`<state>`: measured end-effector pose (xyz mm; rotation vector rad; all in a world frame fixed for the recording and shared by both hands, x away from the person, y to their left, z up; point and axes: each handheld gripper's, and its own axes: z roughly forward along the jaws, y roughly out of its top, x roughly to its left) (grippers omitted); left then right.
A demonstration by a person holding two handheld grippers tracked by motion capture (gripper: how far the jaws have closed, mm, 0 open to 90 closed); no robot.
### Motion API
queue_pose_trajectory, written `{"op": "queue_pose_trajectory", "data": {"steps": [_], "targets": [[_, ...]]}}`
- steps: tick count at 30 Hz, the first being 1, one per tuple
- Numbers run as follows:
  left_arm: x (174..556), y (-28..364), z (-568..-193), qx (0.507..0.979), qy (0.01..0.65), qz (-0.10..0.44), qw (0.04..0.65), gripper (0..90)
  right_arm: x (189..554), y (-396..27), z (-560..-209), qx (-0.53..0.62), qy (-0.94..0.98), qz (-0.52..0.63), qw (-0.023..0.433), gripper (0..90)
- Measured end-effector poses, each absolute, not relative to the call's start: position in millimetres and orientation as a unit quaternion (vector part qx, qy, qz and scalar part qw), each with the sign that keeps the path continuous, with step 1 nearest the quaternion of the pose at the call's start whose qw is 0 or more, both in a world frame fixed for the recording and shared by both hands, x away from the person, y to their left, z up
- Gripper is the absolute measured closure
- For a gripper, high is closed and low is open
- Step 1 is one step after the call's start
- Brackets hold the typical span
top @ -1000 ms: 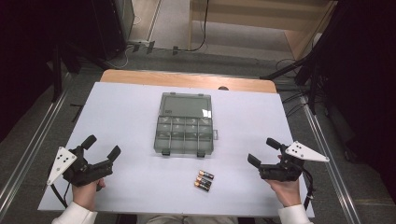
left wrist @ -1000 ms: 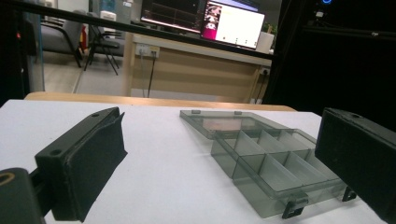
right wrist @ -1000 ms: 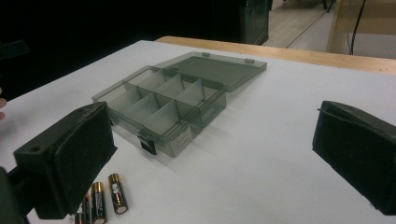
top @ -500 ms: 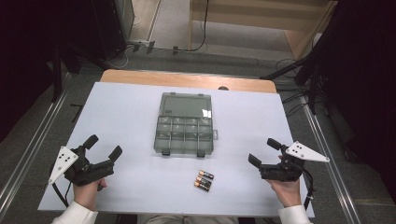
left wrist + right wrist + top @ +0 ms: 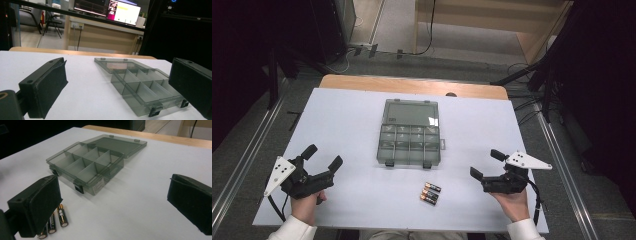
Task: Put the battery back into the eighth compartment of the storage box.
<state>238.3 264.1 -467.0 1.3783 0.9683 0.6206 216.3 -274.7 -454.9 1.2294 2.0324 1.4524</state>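
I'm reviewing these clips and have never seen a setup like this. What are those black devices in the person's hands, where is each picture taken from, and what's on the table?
A person sits at a white table and holds a hand-operated tool in each hand. Each tool is a gripper with two black jaws that open and close like tongs.

The high view looks down from above the person's side. It shows the left gripper and the right gripper, both open, both holding nothing, resting near the table's near edge.

The other two pictures come from small cameras riding on the grippers themselves, looking out between their jaws; the big black blocks at their edges are those jaws.

In the middle of the table lies a smoky transparent compartment box, its lid swung open and lying flat behind it; the compartments look empty. In front of it lie a few batteries, side by side.
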Motion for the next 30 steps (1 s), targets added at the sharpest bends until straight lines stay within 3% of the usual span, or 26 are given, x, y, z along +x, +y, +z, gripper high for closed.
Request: {"op": "queue_pose_trajectory", "data": {"steps": [30], "targets": [[239.1, 262.2, -467.4, 0.606, 0.418, 0.268, 0.622, 1.3, 234.7, -207.6, -453.6, 0.368, 0.800, 0.457, 0.123, 1.4]]}}
